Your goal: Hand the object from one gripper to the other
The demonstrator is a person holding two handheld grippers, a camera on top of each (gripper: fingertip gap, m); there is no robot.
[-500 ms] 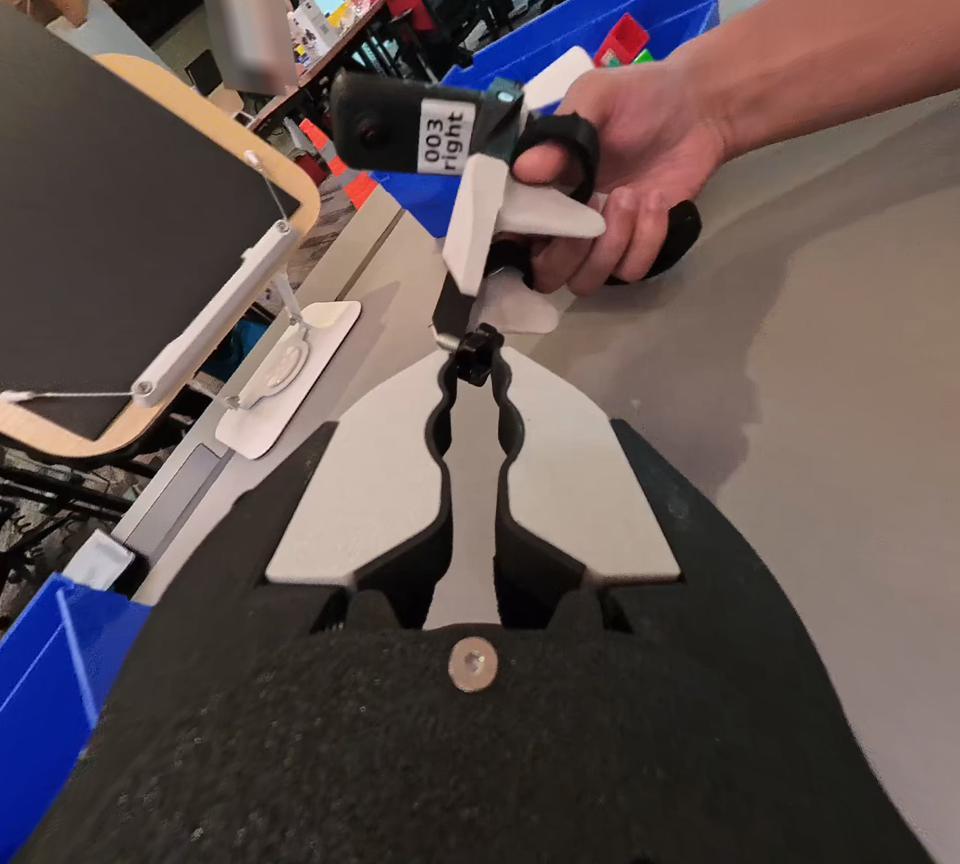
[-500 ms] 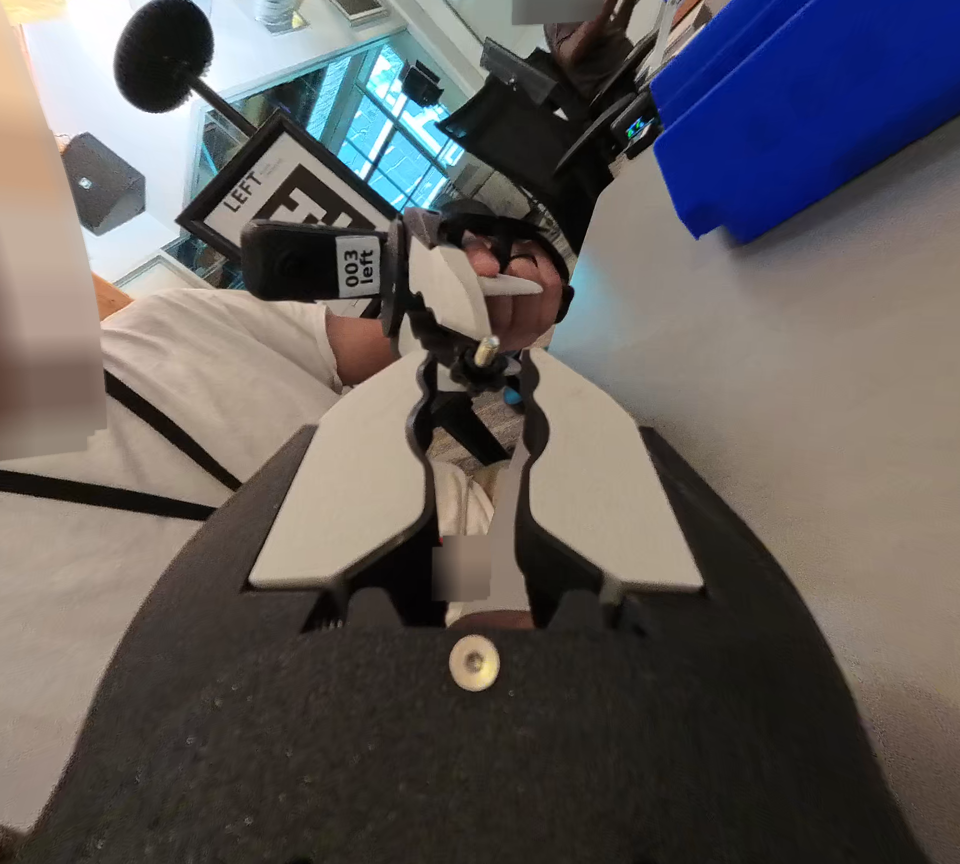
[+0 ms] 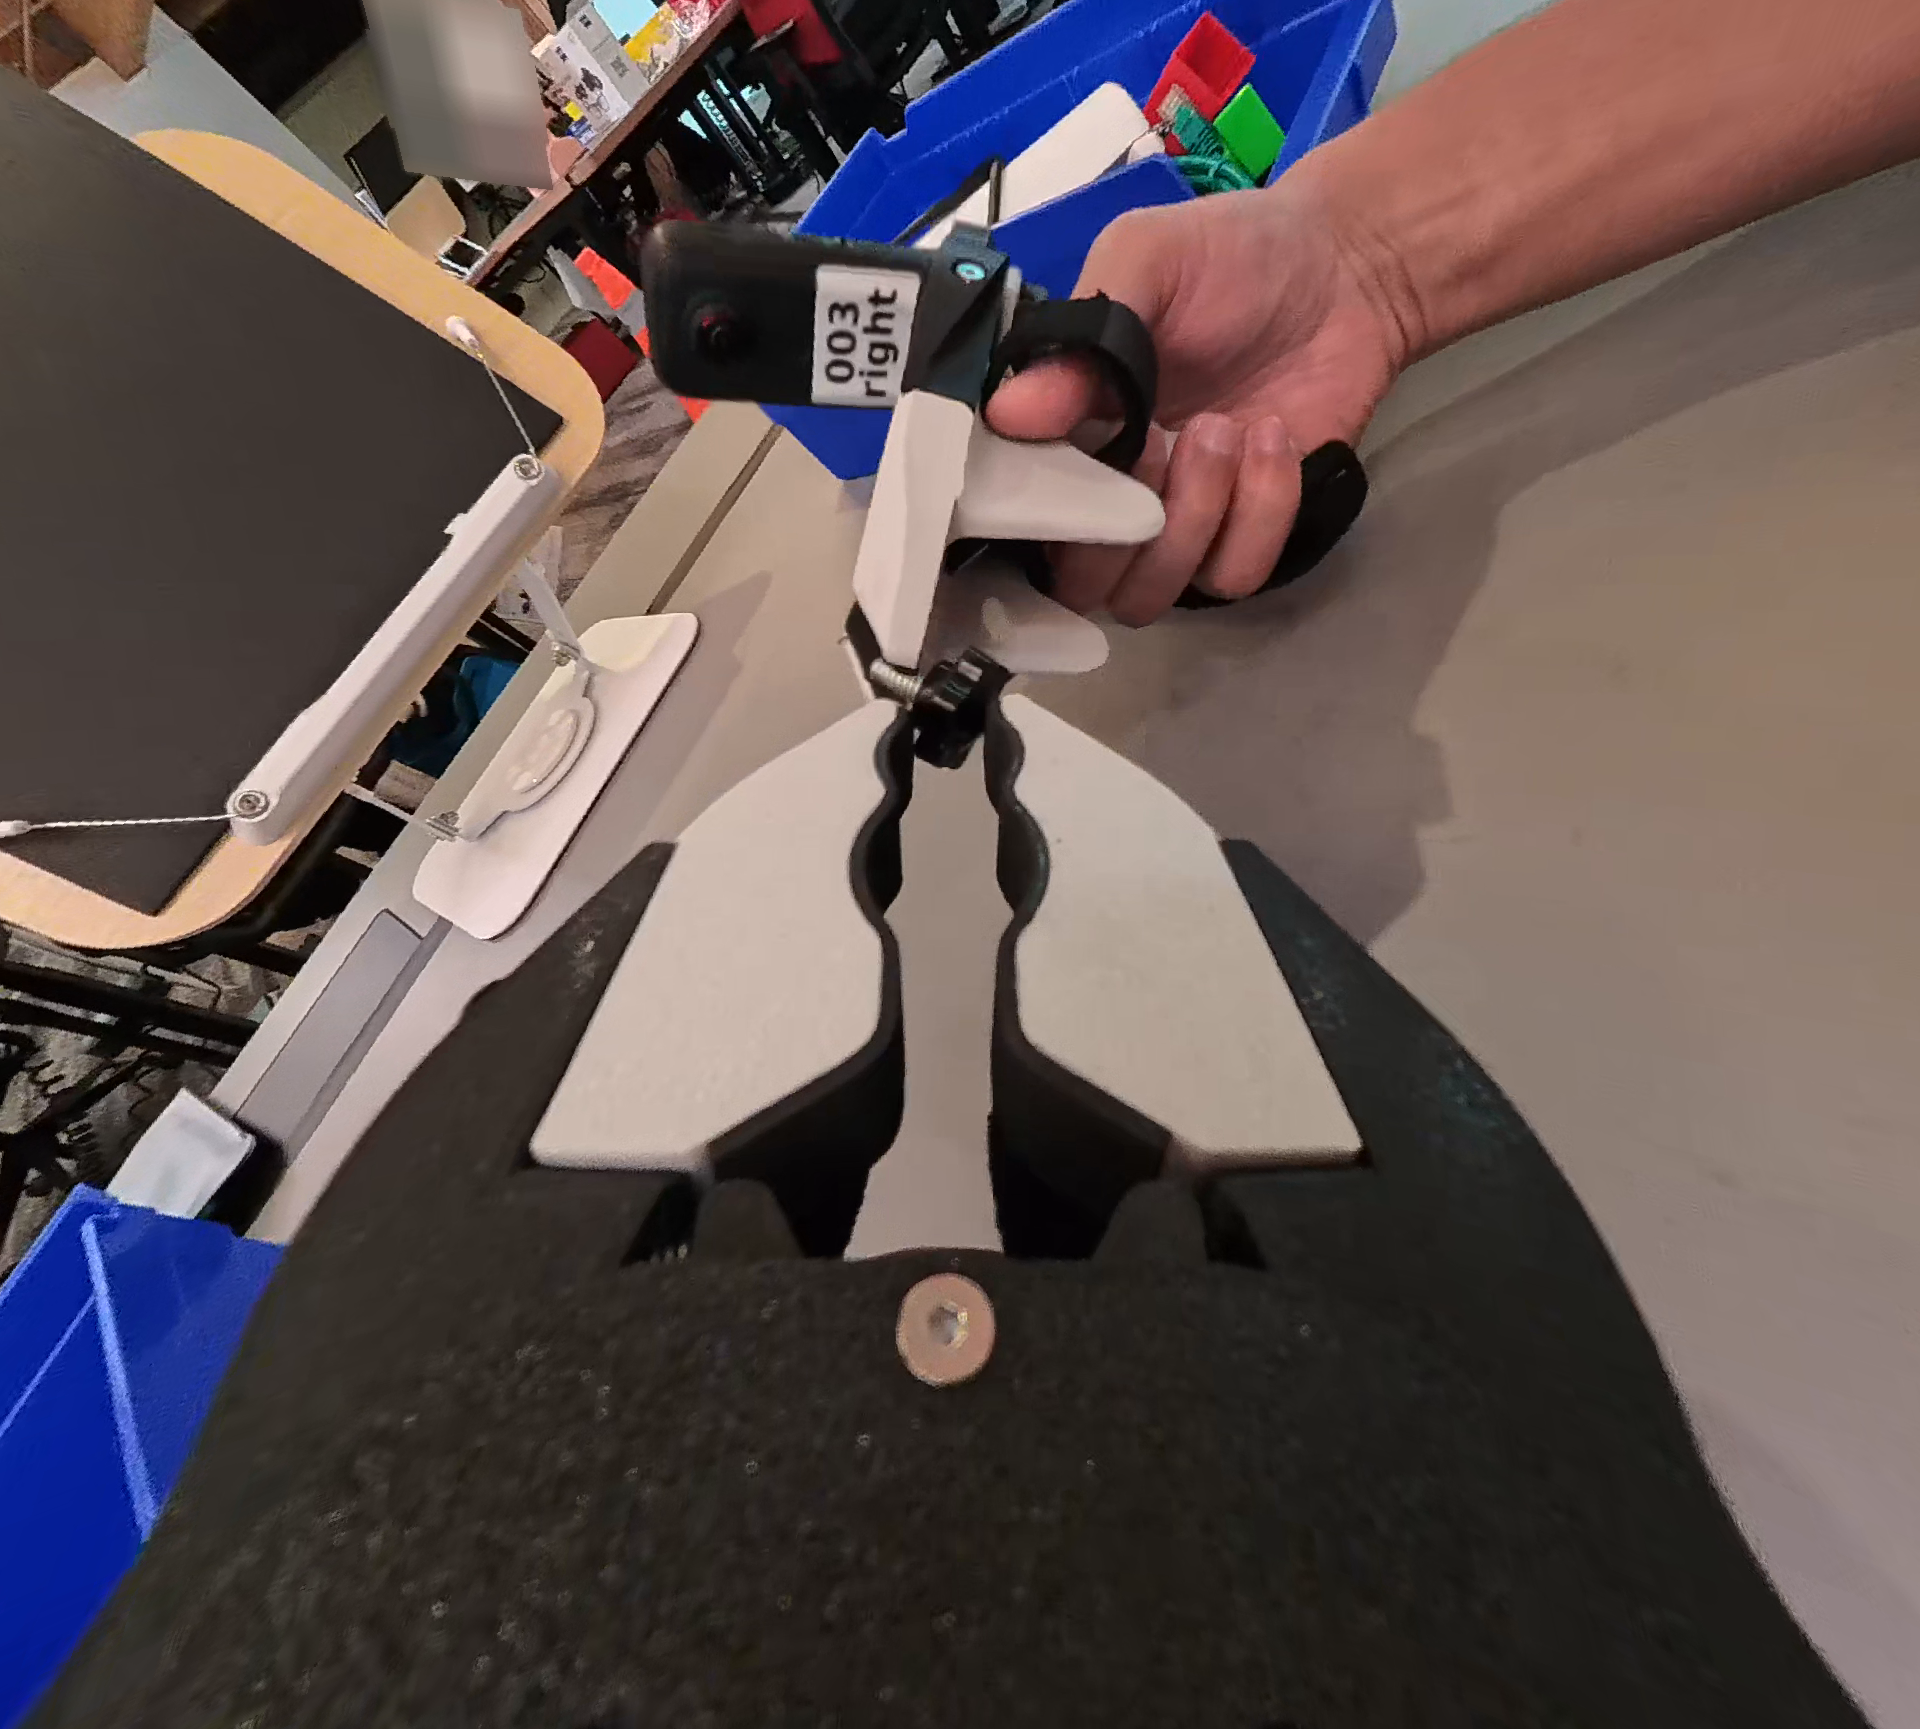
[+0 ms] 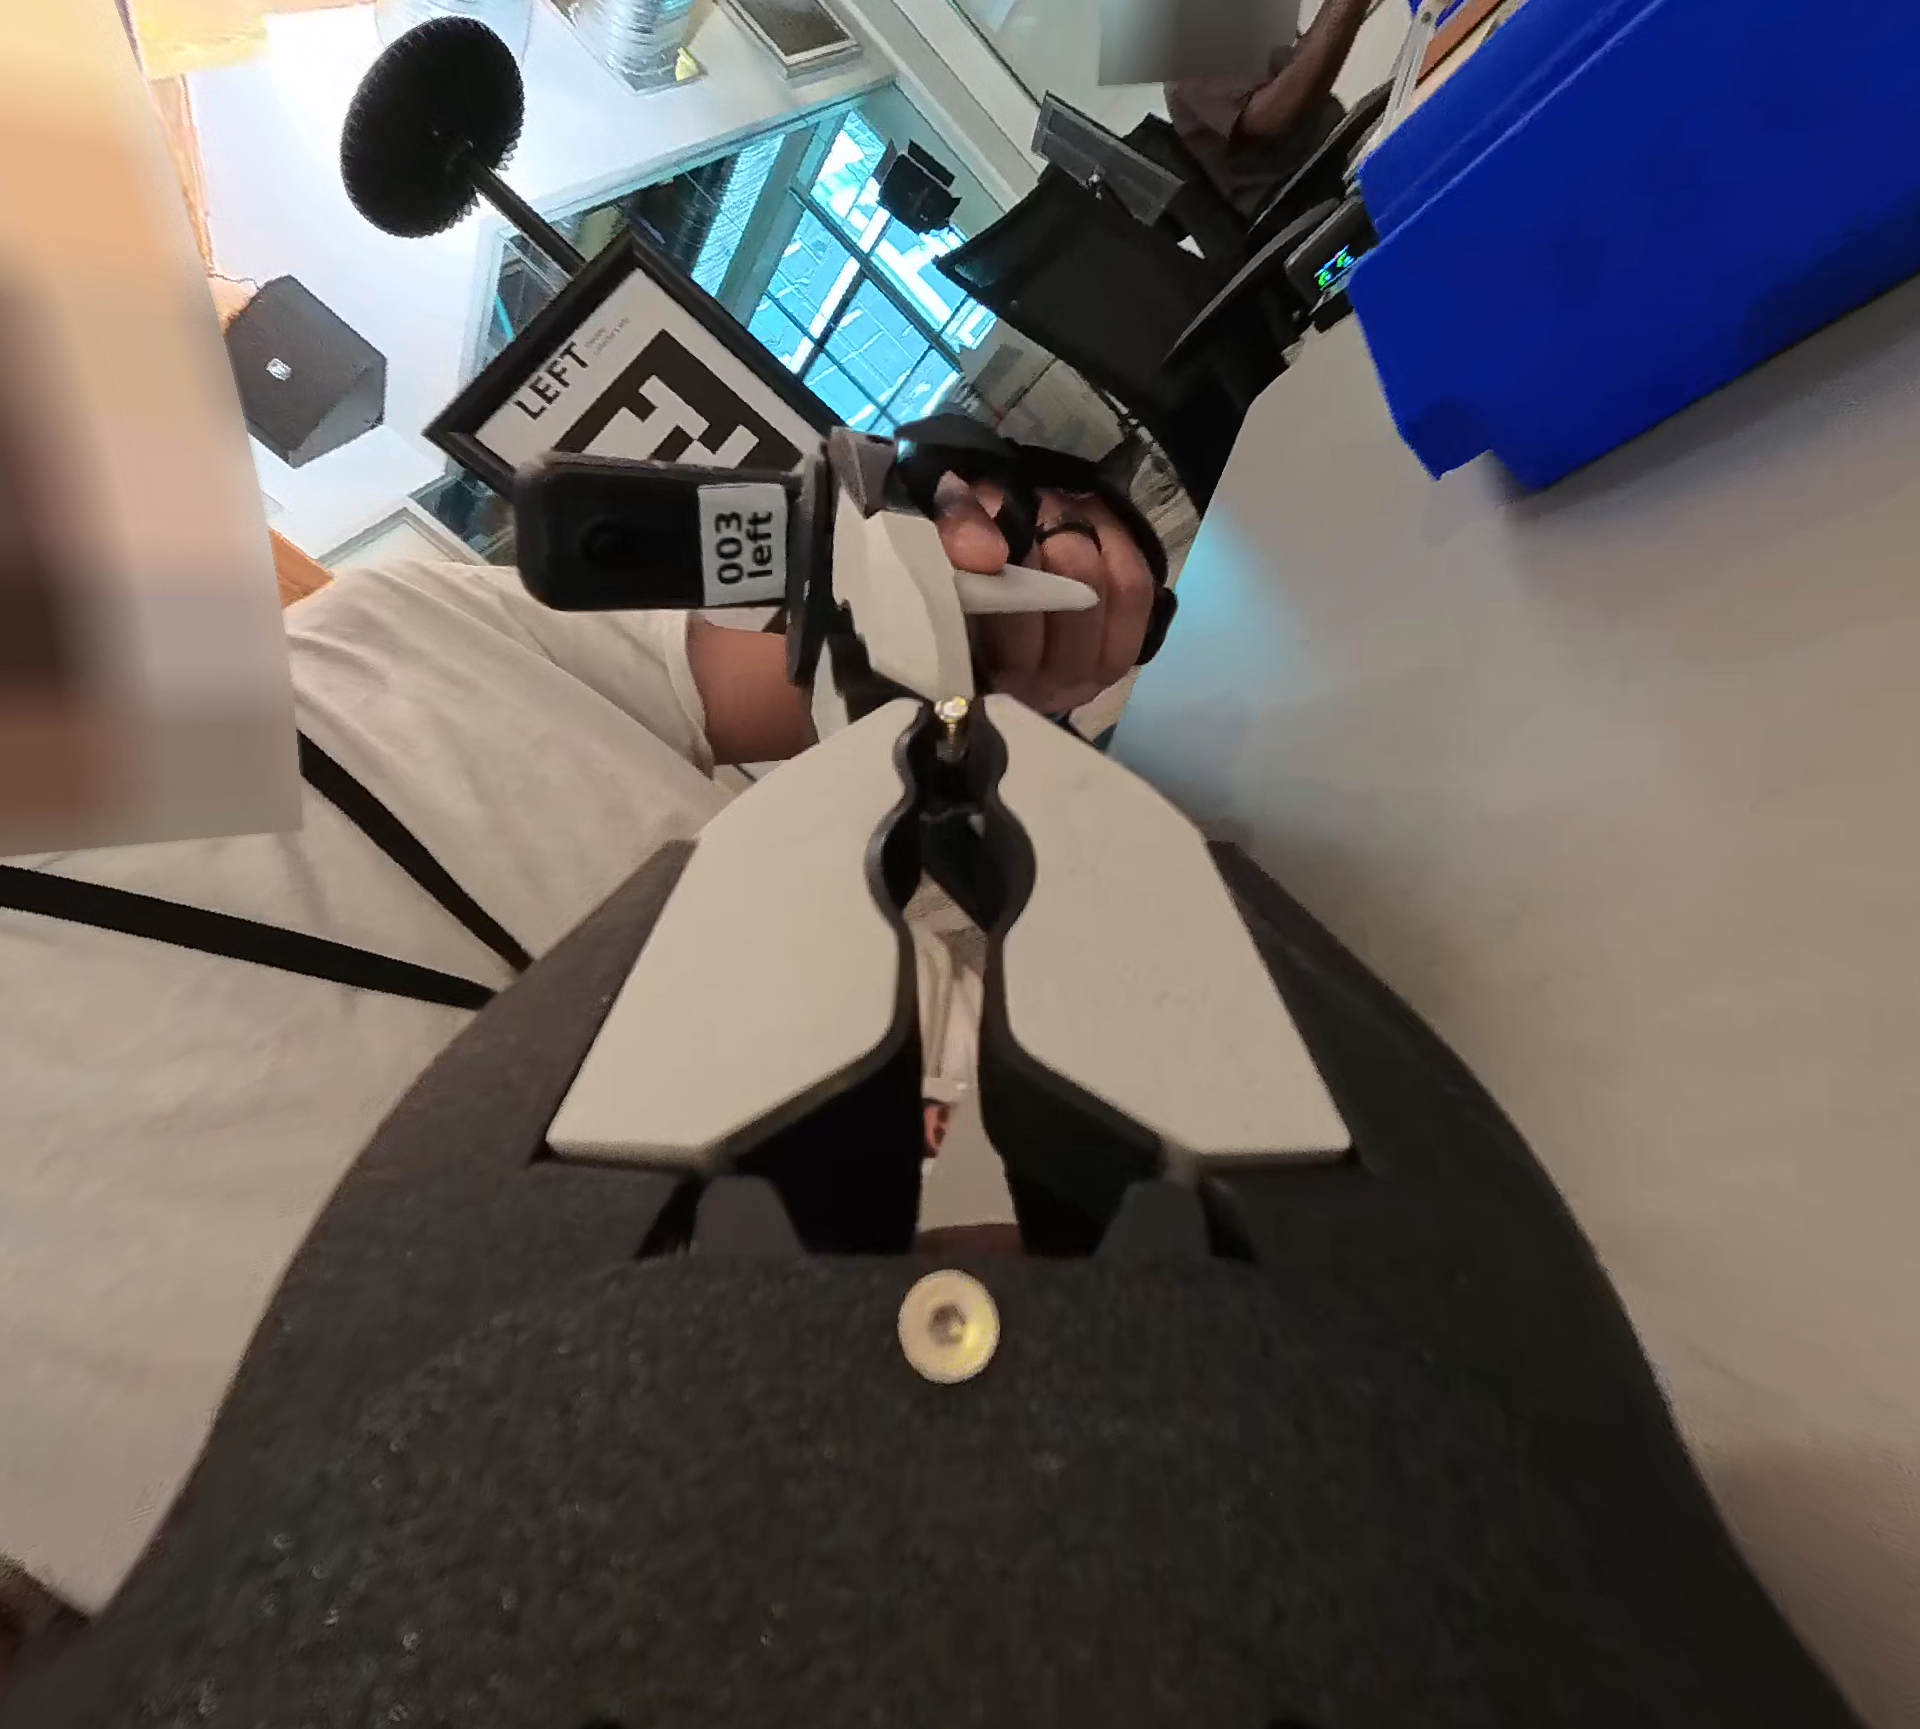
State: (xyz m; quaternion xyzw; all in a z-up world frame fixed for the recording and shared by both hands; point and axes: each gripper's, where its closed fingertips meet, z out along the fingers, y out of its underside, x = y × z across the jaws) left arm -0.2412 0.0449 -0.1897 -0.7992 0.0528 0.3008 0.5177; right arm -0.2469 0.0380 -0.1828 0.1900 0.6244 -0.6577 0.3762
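Note:
The object is a small black knob with a threaded metal stud (image 3: 948,711). In the left wrist view it sits between the tips of my left gripper (image 3: 948,736), which is shut on it above the grey table (image 3: 1610,900). The right gripper (image 3: 961,656), held by a bare hand, meets it from above, at the stud. In the right wrist view my right gripper (image 4: 951,739) has its jaws narrow around the same knob (image 4: 951,796). The stud tip pokes out between the fingertips. The left gripper (image 4: 930,687) is just beyond.
A blue bin (image 3: 1101,69) with red and green blocks stands behind the right hand. A black board with a wooden rim (image 3: 208,484) on a white stand stands at the left table edge. Another blue bin (image 3: 73,1367) is at lower left. Blue bins (image 4: 1662,173) stand on the table in the right wrist view.
My right gripper has narrowed its jaws around the knob, which now sits between its fingertips. My left gripper still holds the knob with about the same gap.

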